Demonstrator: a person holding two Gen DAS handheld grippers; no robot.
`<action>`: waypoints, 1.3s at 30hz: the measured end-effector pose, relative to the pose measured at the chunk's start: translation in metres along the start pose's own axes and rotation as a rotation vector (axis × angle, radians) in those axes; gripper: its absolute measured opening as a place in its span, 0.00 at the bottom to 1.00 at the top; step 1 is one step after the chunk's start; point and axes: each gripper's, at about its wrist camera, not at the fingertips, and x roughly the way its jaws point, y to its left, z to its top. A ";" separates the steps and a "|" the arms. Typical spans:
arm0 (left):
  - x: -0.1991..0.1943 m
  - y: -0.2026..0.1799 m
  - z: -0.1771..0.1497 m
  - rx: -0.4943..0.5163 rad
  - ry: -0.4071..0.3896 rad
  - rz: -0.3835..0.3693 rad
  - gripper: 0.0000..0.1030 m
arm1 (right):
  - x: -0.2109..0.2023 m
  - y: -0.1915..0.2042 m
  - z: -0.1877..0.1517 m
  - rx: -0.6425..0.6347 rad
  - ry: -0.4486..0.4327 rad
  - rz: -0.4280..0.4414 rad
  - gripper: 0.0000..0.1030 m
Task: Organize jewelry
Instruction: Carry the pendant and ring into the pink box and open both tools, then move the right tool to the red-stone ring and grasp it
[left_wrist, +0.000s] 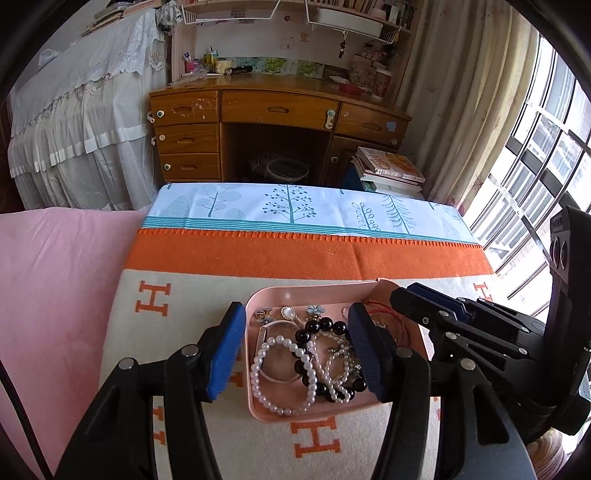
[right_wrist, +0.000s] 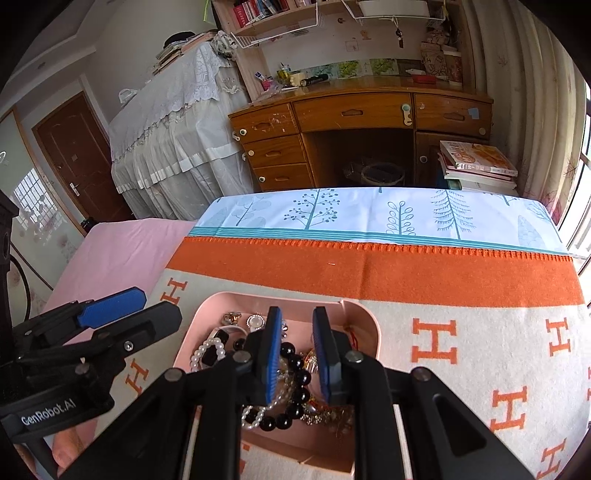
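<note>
Looking: both grippers hang over a pink tray (left_wrist: 258, 408) on the blanket (left_wrist: 177, 406).
Jewelry: pearl ring (left_wrist: 275, 376), black beads (left_wrist: 314, 334) and brooches, all tangled in the tray.
Left gripper (left_wrist: 295, 350): wide apart, grasping nothing.
Right gripper (right_wrist: 295, 354): nearly closed, narrow gap, nothing pinched that I can see.
Feel: light, floppy, slippery, probably easy to snag.
Best hold: pinch one loose loop of the pearl ring.
</note>
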 end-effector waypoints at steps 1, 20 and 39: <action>-0.006 0.000 -0.002 0.005 -0.008 0.004 0.61 | -0.005 0.003 -0.002 -0.007 -0.002 0.001 0.17; -0.140 0.017 -0.078 -0.006 -0.254 0.139 0.99 | -0.095 0.081 -0.067 -0.243 -0.057 0.145 0.35; -0.078 0.073 -0.193 -0.170 -0.033 0.140 0.99 | -0.052 0.112 -0.171 -0.542 0.111 0.225 0.35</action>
